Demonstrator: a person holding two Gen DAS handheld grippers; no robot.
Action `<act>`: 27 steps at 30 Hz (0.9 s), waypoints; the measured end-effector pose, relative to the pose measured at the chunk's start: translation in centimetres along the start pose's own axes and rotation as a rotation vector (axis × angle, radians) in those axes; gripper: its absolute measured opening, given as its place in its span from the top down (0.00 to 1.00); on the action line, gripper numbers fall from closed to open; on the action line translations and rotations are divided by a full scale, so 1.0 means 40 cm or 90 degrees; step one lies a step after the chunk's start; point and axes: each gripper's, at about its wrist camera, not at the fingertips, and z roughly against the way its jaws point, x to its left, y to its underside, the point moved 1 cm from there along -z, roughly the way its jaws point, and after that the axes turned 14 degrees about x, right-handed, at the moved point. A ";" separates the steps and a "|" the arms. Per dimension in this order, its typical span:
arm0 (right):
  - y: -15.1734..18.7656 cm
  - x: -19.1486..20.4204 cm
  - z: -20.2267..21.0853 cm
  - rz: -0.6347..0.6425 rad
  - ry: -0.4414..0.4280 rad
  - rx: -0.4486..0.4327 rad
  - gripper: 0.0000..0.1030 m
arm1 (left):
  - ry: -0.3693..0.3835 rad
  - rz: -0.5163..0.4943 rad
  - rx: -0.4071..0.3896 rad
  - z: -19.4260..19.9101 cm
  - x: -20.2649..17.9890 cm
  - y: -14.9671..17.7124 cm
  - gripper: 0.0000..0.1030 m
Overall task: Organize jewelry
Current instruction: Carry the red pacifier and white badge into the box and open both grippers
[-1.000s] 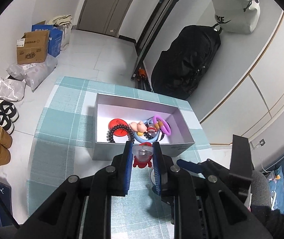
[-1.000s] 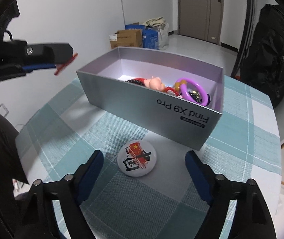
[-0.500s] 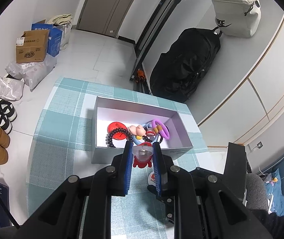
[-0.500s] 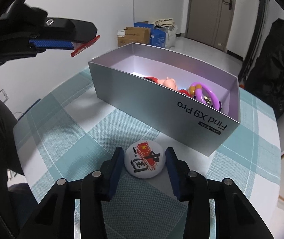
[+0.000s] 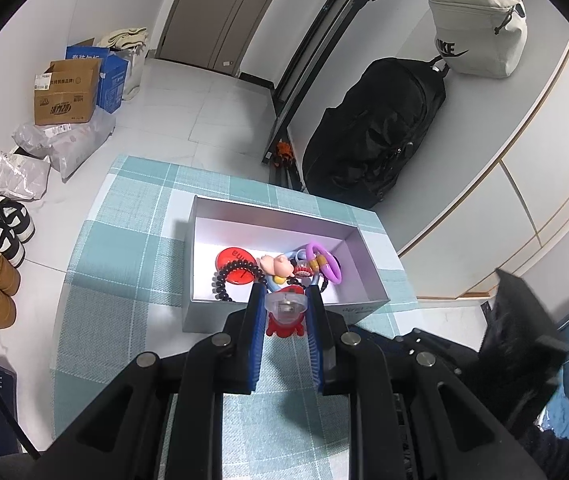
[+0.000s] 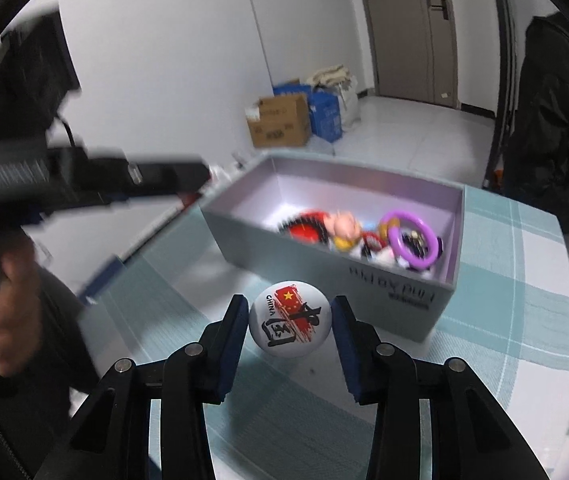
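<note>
On checked tablecloth (image 5: 124, 264), just in front of grey box (image 6: 324, 268): right gripper (image 6: 290, 322) jaws closed in within last second, now clamped on round white badge (image 6: 289, 318), which a moment ago lay flat on cloth, now lifted clear, tilted toward camera. Left gripper (image 5: 284, 308) unchanged, clenched on small red clip (image 5: 284, 318) over box's near wall. Box already holds beads, purple ring (image 5: 324, 264), pig charm. Judgement: both pieces ready to drop in
</note>
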 end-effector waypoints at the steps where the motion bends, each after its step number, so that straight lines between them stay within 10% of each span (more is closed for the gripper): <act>1: -0.006 -0.003 0.010 -0.005 -0.010 -0.012 0.60 | 0.001 0.002 0.002 -0.002 -0.001 -0.002 0.86; 27: -0.109 -0.118 0.098 -0.075 -0.051 -0.106 0.60 | 0.004 0.001 0.015 -0.085 -0.026 -0.108 0.86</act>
